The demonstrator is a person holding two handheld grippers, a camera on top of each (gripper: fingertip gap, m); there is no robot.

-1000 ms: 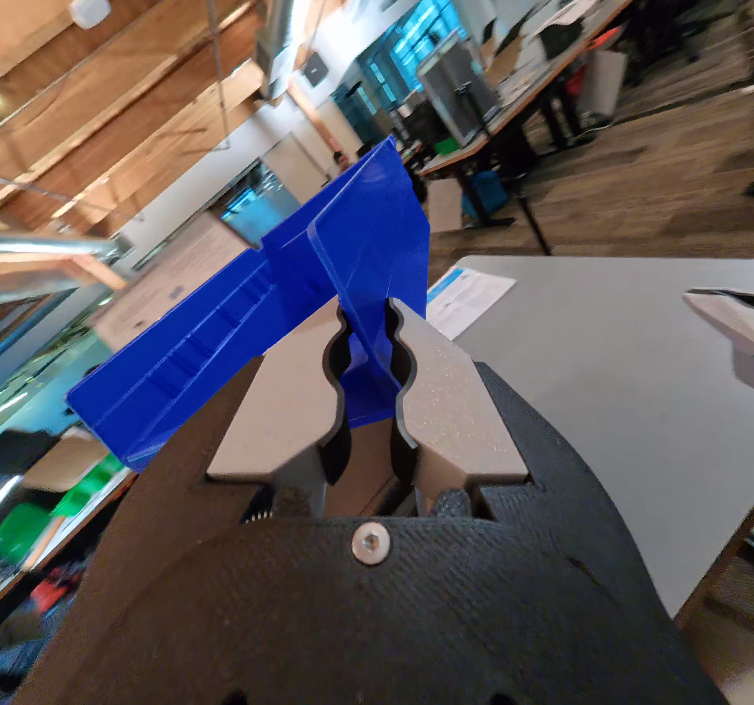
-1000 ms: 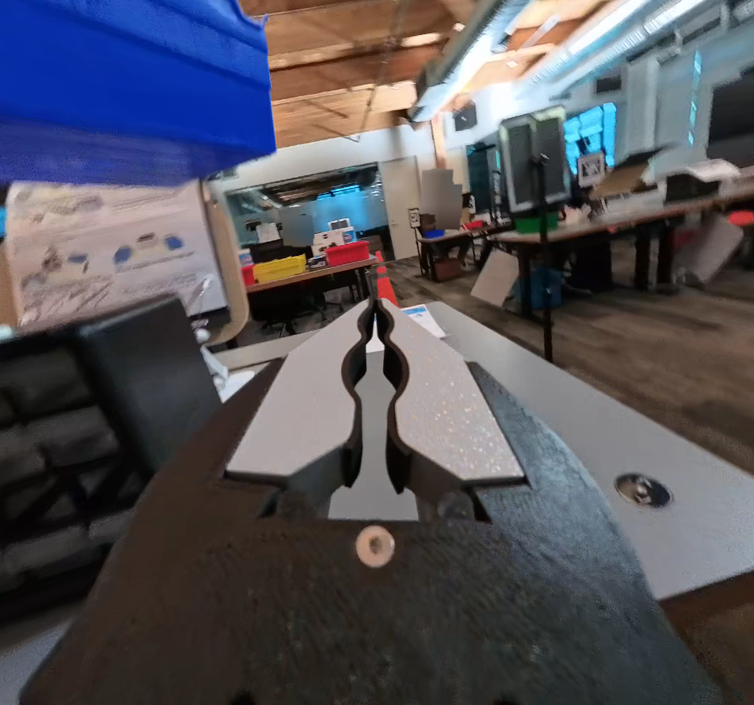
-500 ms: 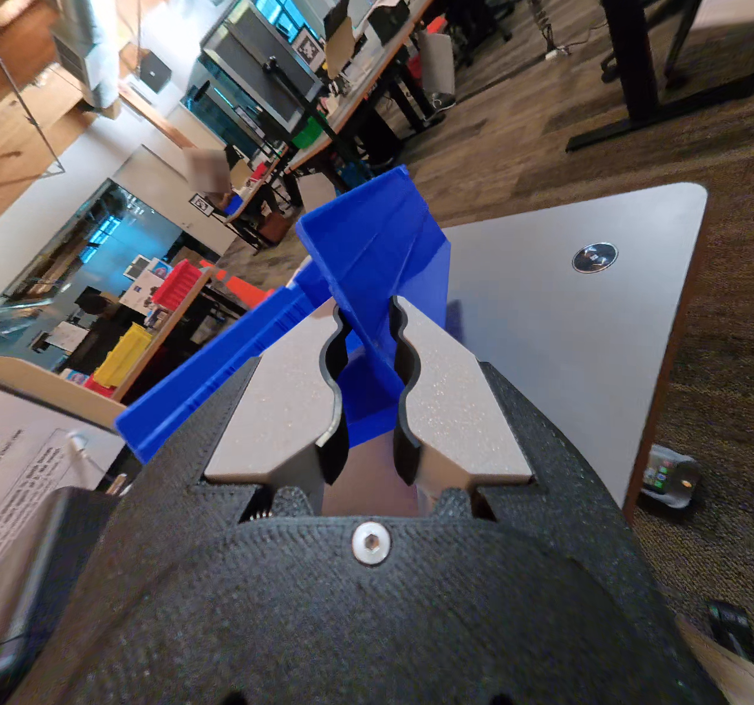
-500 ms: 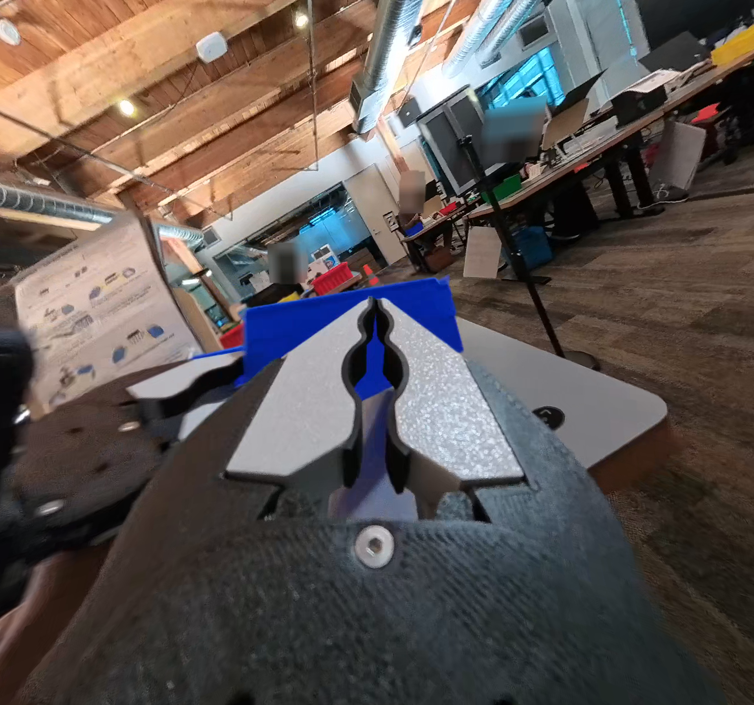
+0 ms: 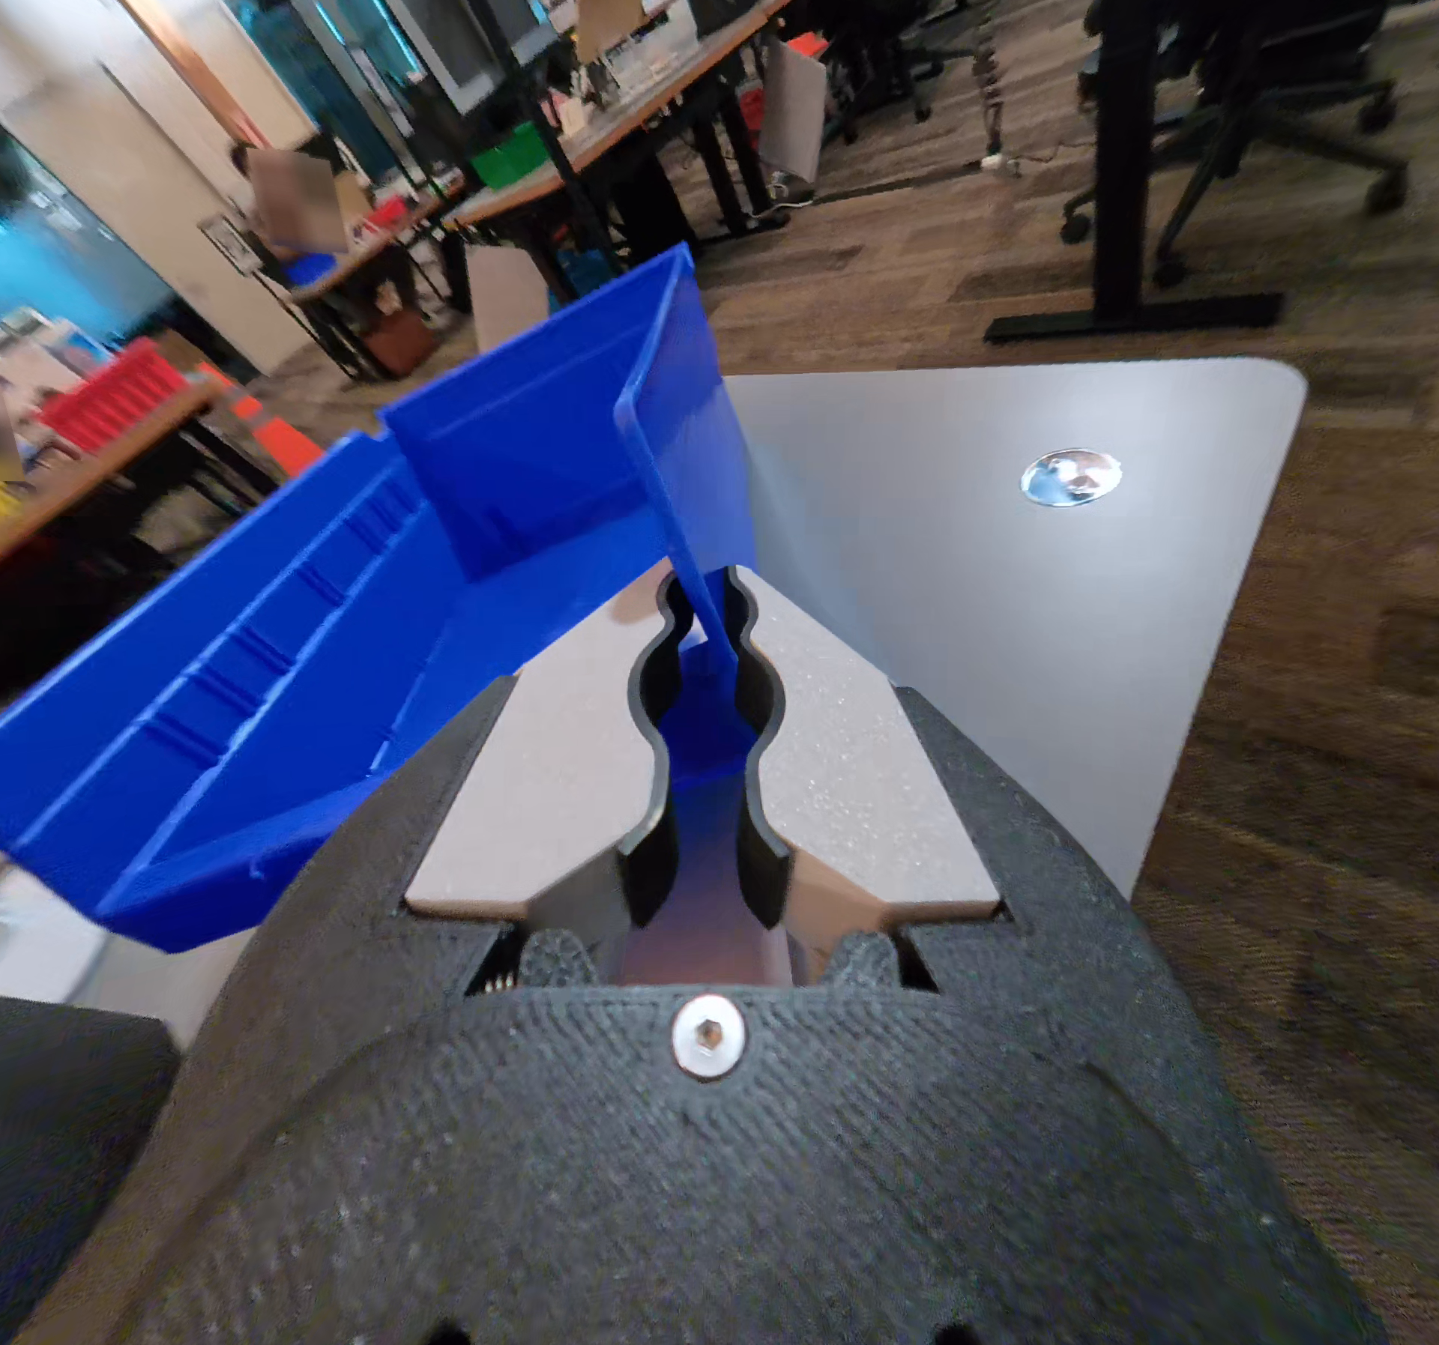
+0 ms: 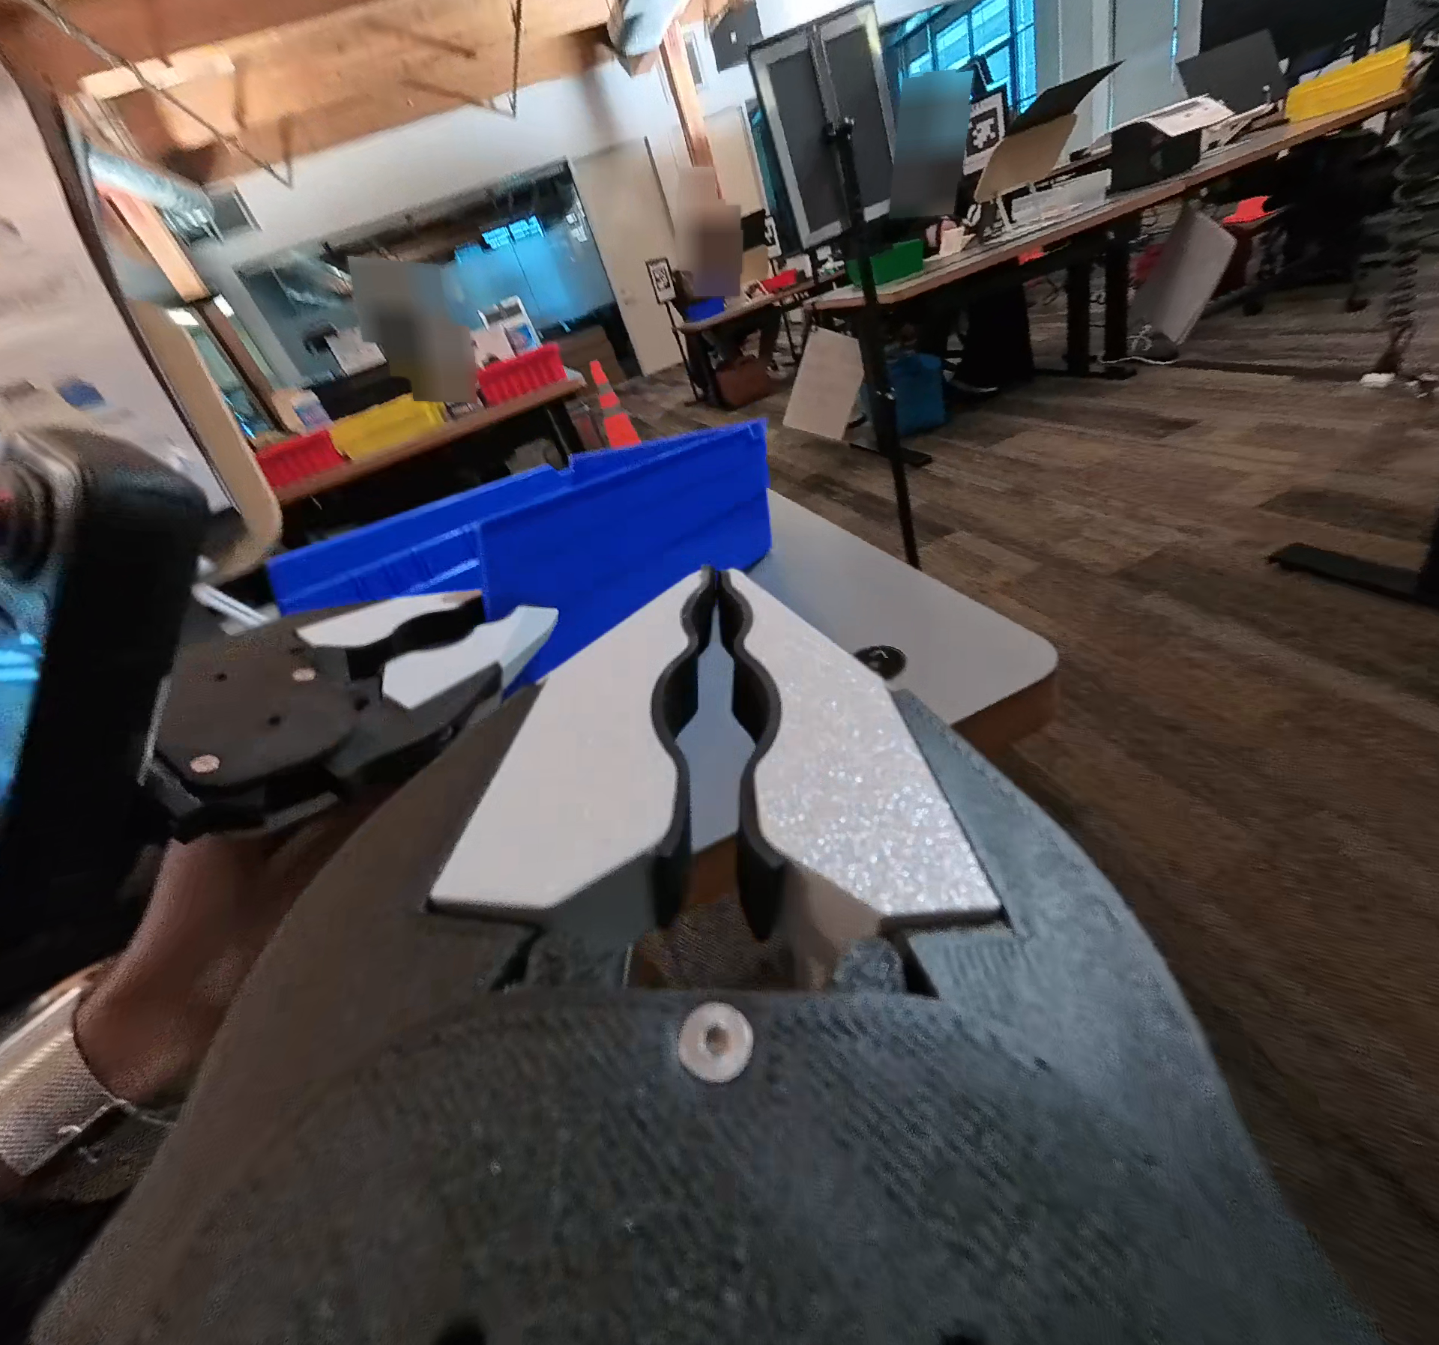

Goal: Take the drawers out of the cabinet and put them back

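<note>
**A:** Left wrist view first: where is the drawer? The blue plastic drawer [image 5: 327,654] runs from the middle of the frame out toward nine o'clock, tilted, with its far end over the grey table [image 5: 1012,607]. I cannot tell whether any corner touches the top.

**B:** And the left gripper [image 5: 705,591]?

**A:** Nearly closed, pinching one thin upright wall of the drawer between its fingers [image 5: 576,755]. That is a narrow hold on a long thing, so I judge it may swing or twist about the pinch.

**B:** The right gripper [image 6: 716,584] looks idle. Its fingertips are all but touching with nothing between them, and they point at twelve o'clock toward the drawer's wall.

**A:** Agreed. In that view the left gripper sits at nine o'clock, clamped on the drawer's near end. No cabinet shows clearly in either view.

**B:** So how to set it down well?

**A:** Level the drawer first, lower it slowly until the base lies flat on the table, well inside the rounded edge, and release only once it rests. The right gripper could steady the far wall if it wobbles.
</note>
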